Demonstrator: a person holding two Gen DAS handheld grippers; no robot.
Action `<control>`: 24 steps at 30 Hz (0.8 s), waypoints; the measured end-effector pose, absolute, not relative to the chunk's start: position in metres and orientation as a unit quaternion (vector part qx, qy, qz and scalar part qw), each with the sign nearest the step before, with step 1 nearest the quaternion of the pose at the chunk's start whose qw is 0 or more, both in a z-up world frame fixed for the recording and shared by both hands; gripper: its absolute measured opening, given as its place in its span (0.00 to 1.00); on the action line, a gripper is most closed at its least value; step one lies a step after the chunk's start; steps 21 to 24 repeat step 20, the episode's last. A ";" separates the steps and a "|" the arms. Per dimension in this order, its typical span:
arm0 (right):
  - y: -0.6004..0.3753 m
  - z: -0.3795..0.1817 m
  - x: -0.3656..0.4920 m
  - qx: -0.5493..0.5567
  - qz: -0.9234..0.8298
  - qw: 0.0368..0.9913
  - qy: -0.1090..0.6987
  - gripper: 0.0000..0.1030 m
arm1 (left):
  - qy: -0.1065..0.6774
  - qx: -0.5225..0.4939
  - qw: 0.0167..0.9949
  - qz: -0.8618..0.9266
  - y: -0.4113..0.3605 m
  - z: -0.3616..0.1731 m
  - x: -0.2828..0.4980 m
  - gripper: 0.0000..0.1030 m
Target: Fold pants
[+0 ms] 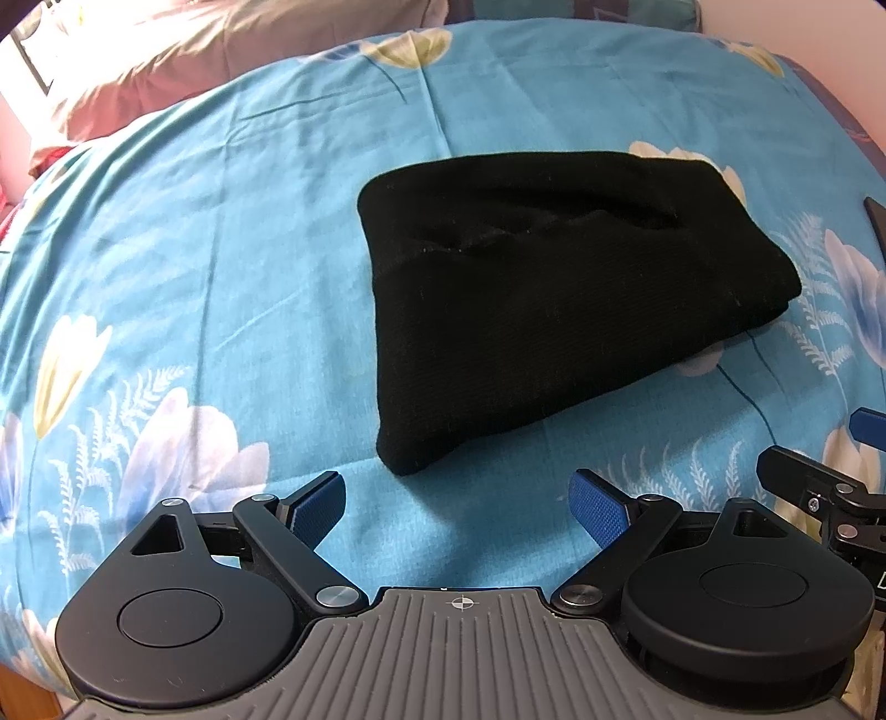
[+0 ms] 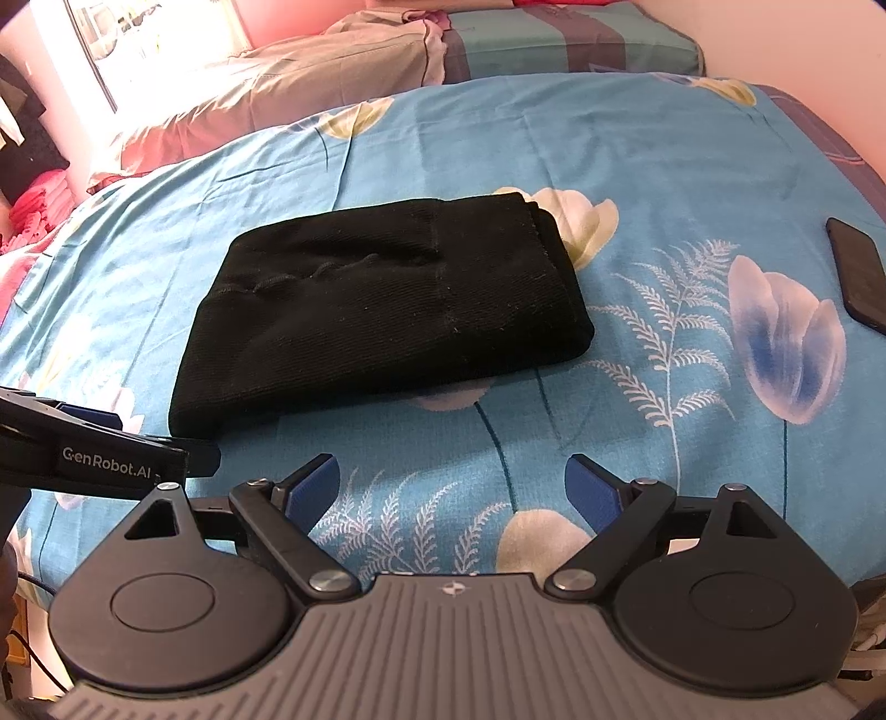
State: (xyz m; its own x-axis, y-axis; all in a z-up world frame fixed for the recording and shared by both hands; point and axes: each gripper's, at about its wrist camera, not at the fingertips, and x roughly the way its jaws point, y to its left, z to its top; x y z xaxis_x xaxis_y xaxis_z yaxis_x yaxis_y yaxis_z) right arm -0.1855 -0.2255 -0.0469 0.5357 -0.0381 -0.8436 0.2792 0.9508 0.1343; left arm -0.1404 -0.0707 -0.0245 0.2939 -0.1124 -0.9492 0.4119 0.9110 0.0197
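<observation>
The black pants (image 1: 554,310) lie folded into a compact thick bundle on the blue flowered bedsheet (image 1: 194,249). They also show in the right wrist view (image 2: 382,315). My left gripper (image 1: 459,507) is open and empty, just short of the bundle's near corner. My right gripper (image 2: 451,490) is open and empty, nearer than the bundle and to its right. The right gripper's parts show at the right edge of the left wrist view (image 1: 819,487). The left gripper's side shows at the left of the right wrist view (image 2: 99,459).
A dark phone (image 2: 858,277) lies on the sheet at the right edge. Pink and beige pillows (image 2: 288,88) and a striped cushion (image 2: 565,44) lie at the head of the bed. A window (image 2: 138,33) and red cloths (image 2: 33,210) are at the far left.
</observation>
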 end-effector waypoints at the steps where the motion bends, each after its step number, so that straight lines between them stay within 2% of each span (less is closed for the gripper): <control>1: -0.226 -0.047 -0.185 0.128 -0.091 0.867 0.473 0.88 | 0.570 0.131 0.794 -0.166 -0.070 -0.024 -0.140 1.00; 24: -0.227 -0.052 -0.165 0.124 -0.083 0.863 0.483 0.88 | 0.573 0.114 0.793 -0.172 -0.070 -0.026 -0.122 1.00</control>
